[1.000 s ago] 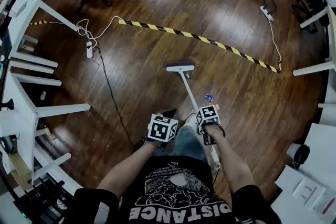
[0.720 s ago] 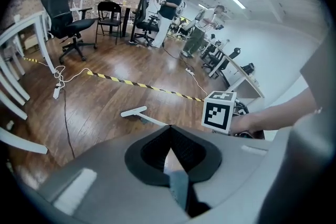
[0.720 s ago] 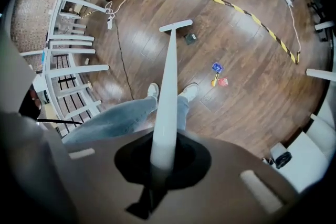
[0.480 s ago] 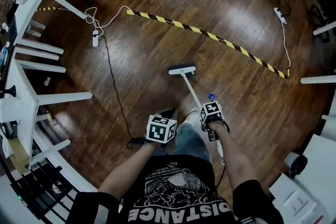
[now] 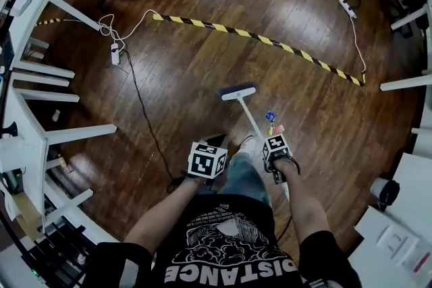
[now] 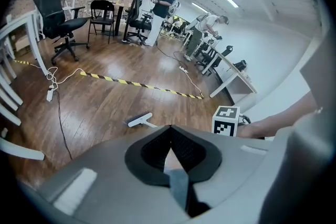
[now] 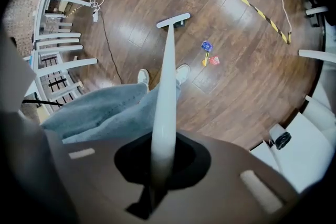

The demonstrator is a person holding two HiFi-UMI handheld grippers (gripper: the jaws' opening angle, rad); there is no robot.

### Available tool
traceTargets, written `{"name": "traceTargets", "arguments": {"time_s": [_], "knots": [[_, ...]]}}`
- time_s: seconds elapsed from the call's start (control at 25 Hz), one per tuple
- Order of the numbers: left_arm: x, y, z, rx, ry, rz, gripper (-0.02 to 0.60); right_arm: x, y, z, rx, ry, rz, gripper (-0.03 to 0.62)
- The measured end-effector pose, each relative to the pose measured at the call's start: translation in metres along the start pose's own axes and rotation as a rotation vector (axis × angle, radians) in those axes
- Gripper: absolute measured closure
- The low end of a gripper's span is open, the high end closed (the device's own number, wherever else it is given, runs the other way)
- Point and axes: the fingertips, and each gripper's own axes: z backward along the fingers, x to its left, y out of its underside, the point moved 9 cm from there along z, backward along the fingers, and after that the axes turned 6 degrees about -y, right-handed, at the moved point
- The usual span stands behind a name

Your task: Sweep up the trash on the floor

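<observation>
My right gripper [image 5: 275,153] [image 7: 157,165] is shut on the white broom handle [image 7: 167,81]. The handle slopes forward to the broom head [image 5: 237,90] [image 7: 173,20] [image 6: 139,120], which rests on the wood floor. A few bits of trash lie just right of the handle: a blue piece [image 5: 271,116] [image 7: 206,45], a yellow one [image 7: 204,62] and a red one [image 5: 279,129] [image 7: 214,60]. My left gripper [image 5: 208,160] [image 6: 170,157] is shut on a thin grey-blue handle [image 6: 178,189]. A dark dustpan-like shape [image 5: 214,140] shows just ahead of it.
A yellow-black tape strip [image 5: 270,41] crosses the floor beyond the broom. A power strip [image 5: 114,53] and a black cable [image 5: 145,125] lie to the left, near white table legs [image 5: 74,135]. Another power strip [image 5: 346,8] lies far right. Office chairs [image 6: 58,18] and people [image 6: 165,2] are at the back.
The broom head and my right gripper have shifted slightly to the right. The trash still lies beside the handle. Both grips are unchanged.
</observation>
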Motion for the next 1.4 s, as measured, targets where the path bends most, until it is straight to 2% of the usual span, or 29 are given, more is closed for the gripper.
{"name": "traceTargets", "arguments": {"time_s": [0.12,0.32,0.56,0.76,1.04,1.4], "knots": [[0.008,0.008,0.008,0.001,0.025,-0.026,0.575,-0.002,0.021,-0.013,0.030,0.053,-0.062,0.594],[0.023,0.029,0.020,0.015,0.049,-0.059,0.575,-0.006,0.053,-0.040,0.034,0.068,-0.130,0.594],[0.019,0.048,0.023,0.033,0.047,-0.067,0.575,-0.014,0.083,-0.043,0.041,0.116,-0.139,0.594],[-0.019,0.055,0.016,0.012,0.042,-0.052,0.575,-0.050,0.104,-0.036,0.074,0.196,-0.081,0.594],[-0.096,0.069,-0.001,-0.019,0.027,-0.017,0.575,-0.130,0.128,-0.017,0.107,0.335,0.039,0.594],[-0.159,0.089,-0.018,-0.044,-0.007,0.018,0.575,-0.215,0.168,-0.013,0.132,0.373,0.063,0.594]]}}
